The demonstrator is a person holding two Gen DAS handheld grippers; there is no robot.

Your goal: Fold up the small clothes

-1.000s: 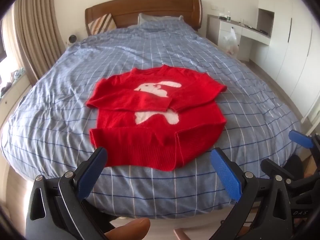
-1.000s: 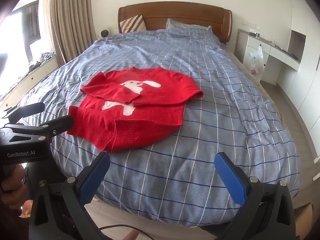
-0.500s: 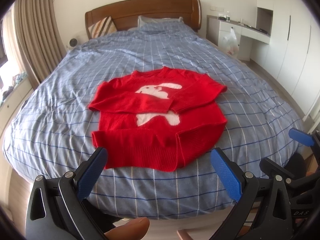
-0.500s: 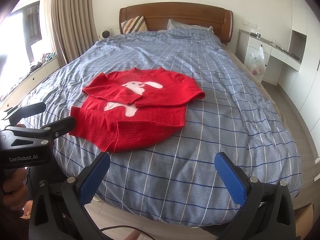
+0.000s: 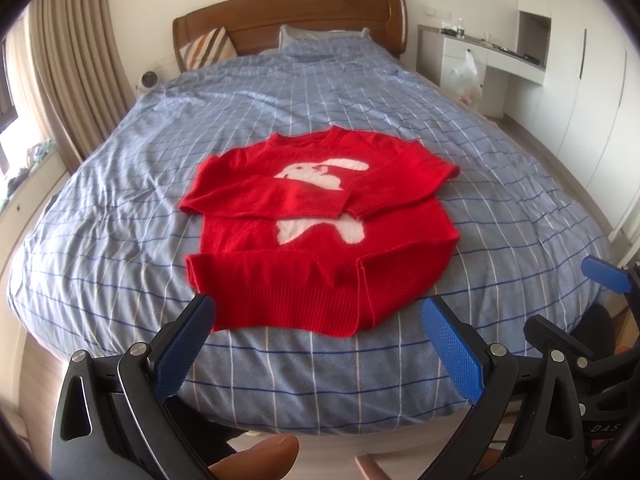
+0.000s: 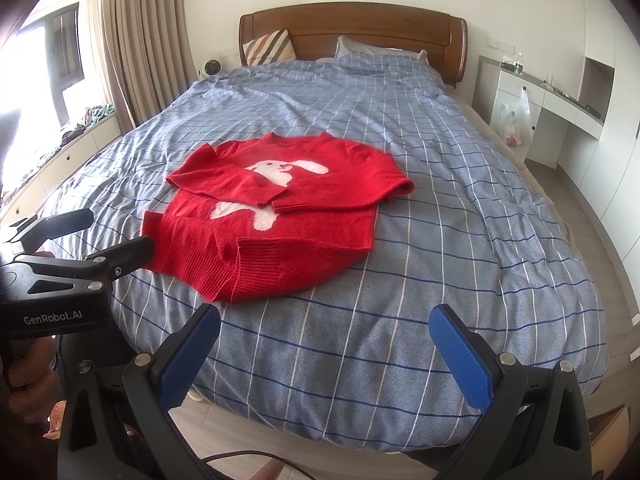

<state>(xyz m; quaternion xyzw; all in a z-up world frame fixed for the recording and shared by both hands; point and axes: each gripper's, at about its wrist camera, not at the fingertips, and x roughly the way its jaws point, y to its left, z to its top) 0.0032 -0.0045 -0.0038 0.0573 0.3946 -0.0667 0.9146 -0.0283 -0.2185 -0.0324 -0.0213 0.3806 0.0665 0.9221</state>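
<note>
Red sweater (image 5: 320, 240) is seen dead ahead of the wide-spread left gripper (image 5: 320, 344), hem nearest; right gripper (image 6: 324, 352), likewise wide, is offset rightward.

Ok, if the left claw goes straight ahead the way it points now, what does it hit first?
Probably the ribbed hem of the red sweater on the bed; the open left claw is aimed at it, with depth uncertain.

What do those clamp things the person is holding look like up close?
Each is a black plastic frame with silver rivets and two angled fingers faced with textured blue pads. The left gripper shows a blue pad on either side; from the right gripper its black body reads "GenRobot.AI" in white. A thin dark cable runs beneath, and bare fingers hold the handles.
</note>
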